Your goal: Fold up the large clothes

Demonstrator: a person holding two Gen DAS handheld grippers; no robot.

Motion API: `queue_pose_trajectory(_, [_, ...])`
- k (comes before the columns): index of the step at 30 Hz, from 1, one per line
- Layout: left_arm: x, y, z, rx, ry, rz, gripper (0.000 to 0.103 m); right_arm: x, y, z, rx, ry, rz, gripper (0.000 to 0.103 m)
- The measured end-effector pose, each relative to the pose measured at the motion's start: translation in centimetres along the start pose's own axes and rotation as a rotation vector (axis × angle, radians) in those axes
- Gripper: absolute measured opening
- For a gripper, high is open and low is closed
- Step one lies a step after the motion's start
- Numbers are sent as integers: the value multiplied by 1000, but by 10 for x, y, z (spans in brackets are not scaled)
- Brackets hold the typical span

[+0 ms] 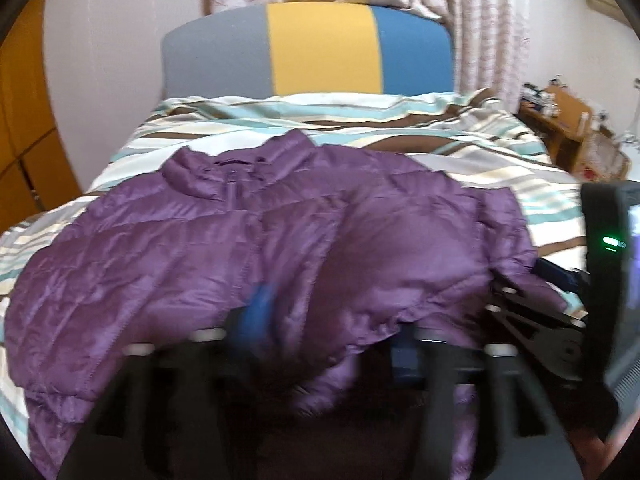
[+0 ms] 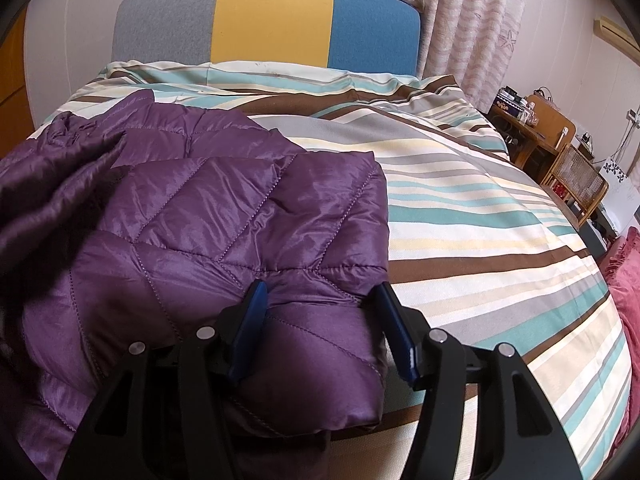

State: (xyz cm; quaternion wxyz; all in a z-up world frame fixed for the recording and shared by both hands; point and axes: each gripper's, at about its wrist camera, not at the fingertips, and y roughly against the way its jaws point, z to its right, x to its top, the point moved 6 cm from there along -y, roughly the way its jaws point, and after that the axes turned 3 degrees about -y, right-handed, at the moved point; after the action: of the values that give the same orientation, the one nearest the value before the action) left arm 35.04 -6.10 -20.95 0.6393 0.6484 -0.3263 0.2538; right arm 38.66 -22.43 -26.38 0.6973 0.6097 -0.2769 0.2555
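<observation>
A purple quilted puffer jacket point(image 1: 200, 240) lies spread on the striped duvet point(image 1: 500, 152), collar toward the headboard. My left gripper point(image 1: 330, 336) is blurred at the jacket's near hem. Its blue pads point(image 1: 256, 312) stand wide apart, and loose fabric drapes between them without being pinched. In the right wrist view, a folded-over part of the jacket point(image 2: 248, 216) rests on the bed's left side. My right gripper point(image 2: 322, 332) is shut on its puffy near edge, which bulges between the blue pads point(image 2: 250, 320). The right gripper's black housing point(image 1: 600, 260) with a green light shows at the left view's right edge.
A grey, yellow and blue headboard point(image 2: 272, 16) backs the bed, with curtains behind it. Bare striped duvet point(image 2: 480, 220) spreads right of the jacket. Beside the bed on the right stand a wooden desk point(image 2: 532, 128), a cane chair point(image 2: 580, 184) and a red cushion point(image 2: 628, 280). A wooden wardrobe point(image 1: 24, 120) is on the left.
</observation>
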Motion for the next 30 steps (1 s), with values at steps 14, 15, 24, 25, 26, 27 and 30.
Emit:
queue_pose_trajectory(14, [-26,85,-122,64,293,102,88,40,68,-21,190,-6,120,61])
queue_pose_trajectory(15, [-31,83,-145,99,367,92,87,47,75,-36,224,18,127,61])
queue_pose_trajectory(24, [-59,43,-231,231,527,-60,65,47,34,-108,299,98,-4,45])
queue_pose_trajectory(25, [-61,39,-235,228,529,-71,65,41,23,-104,303,74,-33,45])
queue_pose_trajectory(26, [-63,34,-238,229,520,-85,65,34,15,-99,313,55,-50,46])
queue_pose_trajectory(27, [-66,29,-239,232,505,-96,65,28,10,-97,328,38,-55,47])
queue_pose_trajectory(30, [-70,20,-237,237,473,-105,65,19,7,-100,304,56,-22,48])
